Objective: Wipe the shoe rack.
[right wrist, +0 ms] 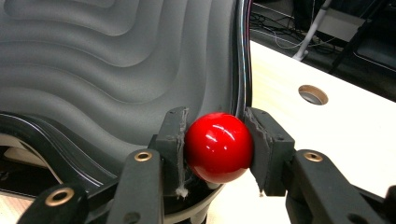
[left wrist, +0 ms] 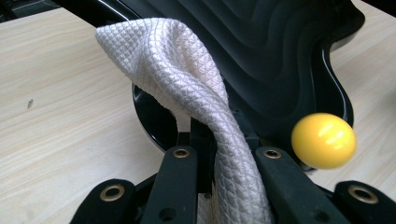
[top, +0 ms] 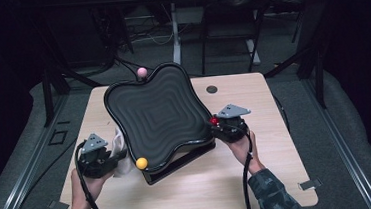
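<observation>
Gripping the red ball (right wrist: 218, 147) between its two pads, your right gripper (top: 229, 123) holds one knob of the black wavy tray (top: 159, 111) at that tray's right edge; the jaws stand partly closed, one pad on each side of the ball. Seen from the right gripper view, the ball sits just outside the tray's glossy rim, with the ribbed grey-black surface rising behind it. Your left gripper (top: 97, 154) is fully closed on a white quilted cloth (left wrist: 196, 107), whose free end drapes up against the tray's lower left rim. A yellow ball (left wrist: 323, 140) is mounted on the tray's near corner, just beside that cloth and clear of the left jaws. A pink ball (top: 142, 72) marks the tray's far corner. The tray is tilted, its near edge raised off the light wooden table (top: 259, 179) on a dark base. A round grommet hole (top: 212, 89) lies in the tabletop beyond the right gripper, well apart from the tray.
</observation>
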The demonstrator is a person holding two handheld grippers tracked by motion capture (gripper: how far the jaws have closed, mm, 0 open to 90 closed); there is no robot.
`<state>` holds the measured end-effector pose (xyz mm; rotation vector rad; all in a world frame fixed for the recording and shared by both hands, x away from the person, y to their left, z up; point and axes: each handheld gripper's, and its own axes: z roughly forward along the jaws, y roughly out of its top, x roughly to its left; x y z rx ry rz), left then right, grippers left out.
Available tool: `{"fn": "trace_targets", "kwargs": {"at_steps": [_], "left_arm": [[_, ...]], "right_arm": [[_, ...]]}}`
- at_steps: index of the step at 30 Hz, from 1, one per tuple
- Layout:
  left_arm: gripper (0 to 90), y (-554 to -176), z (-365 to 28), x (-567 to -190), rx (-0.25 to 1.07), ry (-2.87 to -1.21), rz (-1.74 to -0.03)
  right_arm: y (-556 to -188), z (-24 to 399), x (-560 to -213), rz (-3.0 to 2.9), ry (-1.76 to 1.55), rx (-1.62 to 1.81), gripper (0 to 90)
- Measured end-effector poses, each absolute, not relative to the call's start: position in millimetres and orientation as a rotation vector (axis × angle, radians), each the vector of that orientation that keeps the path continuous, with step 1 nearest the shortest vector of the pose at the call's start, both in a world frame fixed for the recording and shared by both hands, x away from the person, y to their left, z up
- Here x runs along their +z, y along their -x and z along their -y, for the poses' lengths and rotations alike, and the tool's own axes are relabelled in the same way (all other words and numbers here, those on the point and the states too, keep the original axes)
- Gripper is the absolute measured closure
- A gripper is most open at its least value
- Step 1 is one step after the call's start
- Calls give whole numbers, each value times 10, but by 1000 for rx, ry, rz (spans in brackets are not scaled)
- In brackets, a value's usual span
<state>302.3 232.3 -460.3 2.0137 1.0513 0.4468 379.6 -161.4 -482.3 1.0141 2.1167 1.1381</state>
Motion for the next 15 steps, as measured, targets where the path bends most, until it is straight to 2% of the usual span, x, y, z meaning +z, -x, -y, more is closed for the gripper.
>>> {"fn": "trace_targets", "kwargs": {"at_steps": [15], "left_arm": [[831,-2810,-2278,-4722,412,-1983,-1027]], "right_arm": [[-3792,1614,-4826,-2116,-1012,1137,600]]}}
